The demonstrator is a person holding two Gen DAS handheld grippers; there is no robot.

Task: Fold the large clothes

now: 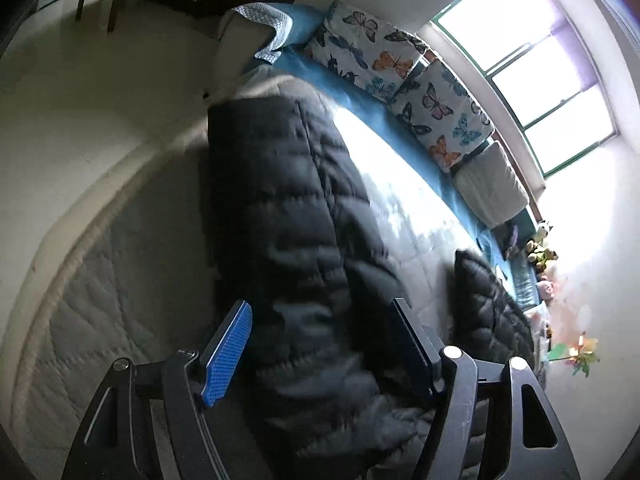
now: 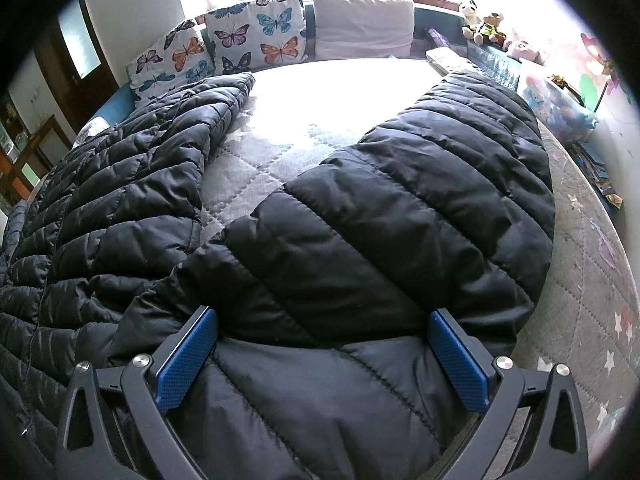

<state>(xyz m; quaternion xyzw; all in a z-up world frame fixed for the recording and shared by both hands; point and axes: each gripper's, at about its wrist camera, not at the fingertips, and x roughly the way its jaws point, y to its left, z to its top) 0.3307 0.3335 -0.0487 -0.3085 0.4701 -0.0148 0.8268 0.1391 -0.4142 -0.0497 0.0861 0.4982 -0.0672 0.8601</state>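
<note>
So the black puffer jacket [image 2: 360, 208] is spread out on the bed [image 2: 256, 168], body along the near edge and both sleeves running up toward the head end where the butterfly pillows [image 2: 256, 32] sit. The right claw [image 2: 322, 354] is wide apart and straddles a thick fold of the jacket right at the near edge. The fabric fills the whole gap between the blue pads [image 2: 184, 364] and bulges against both, but I honestly can't tell if it's pinched or just sitting there.

The left claw [image 1: 324, 350] is also spread wide with the jacket [image 1: 288, 216] running between its fingers. The pads don't seem to press on it, though that view is smeared with blur, so the quilting is mush.

Hidden stuff: the jacket's lower part is cut off under both claws, and the window [image 1: 532, 80] glare blows out the middle of the mattress.

Room-wise, there's bare quilted mattress between the two sleeves, and a strip along the right edge before the toy clutter [image 2: 560, 108] and plush toys [image 2: 488, 24] at the far right corner.
</note>
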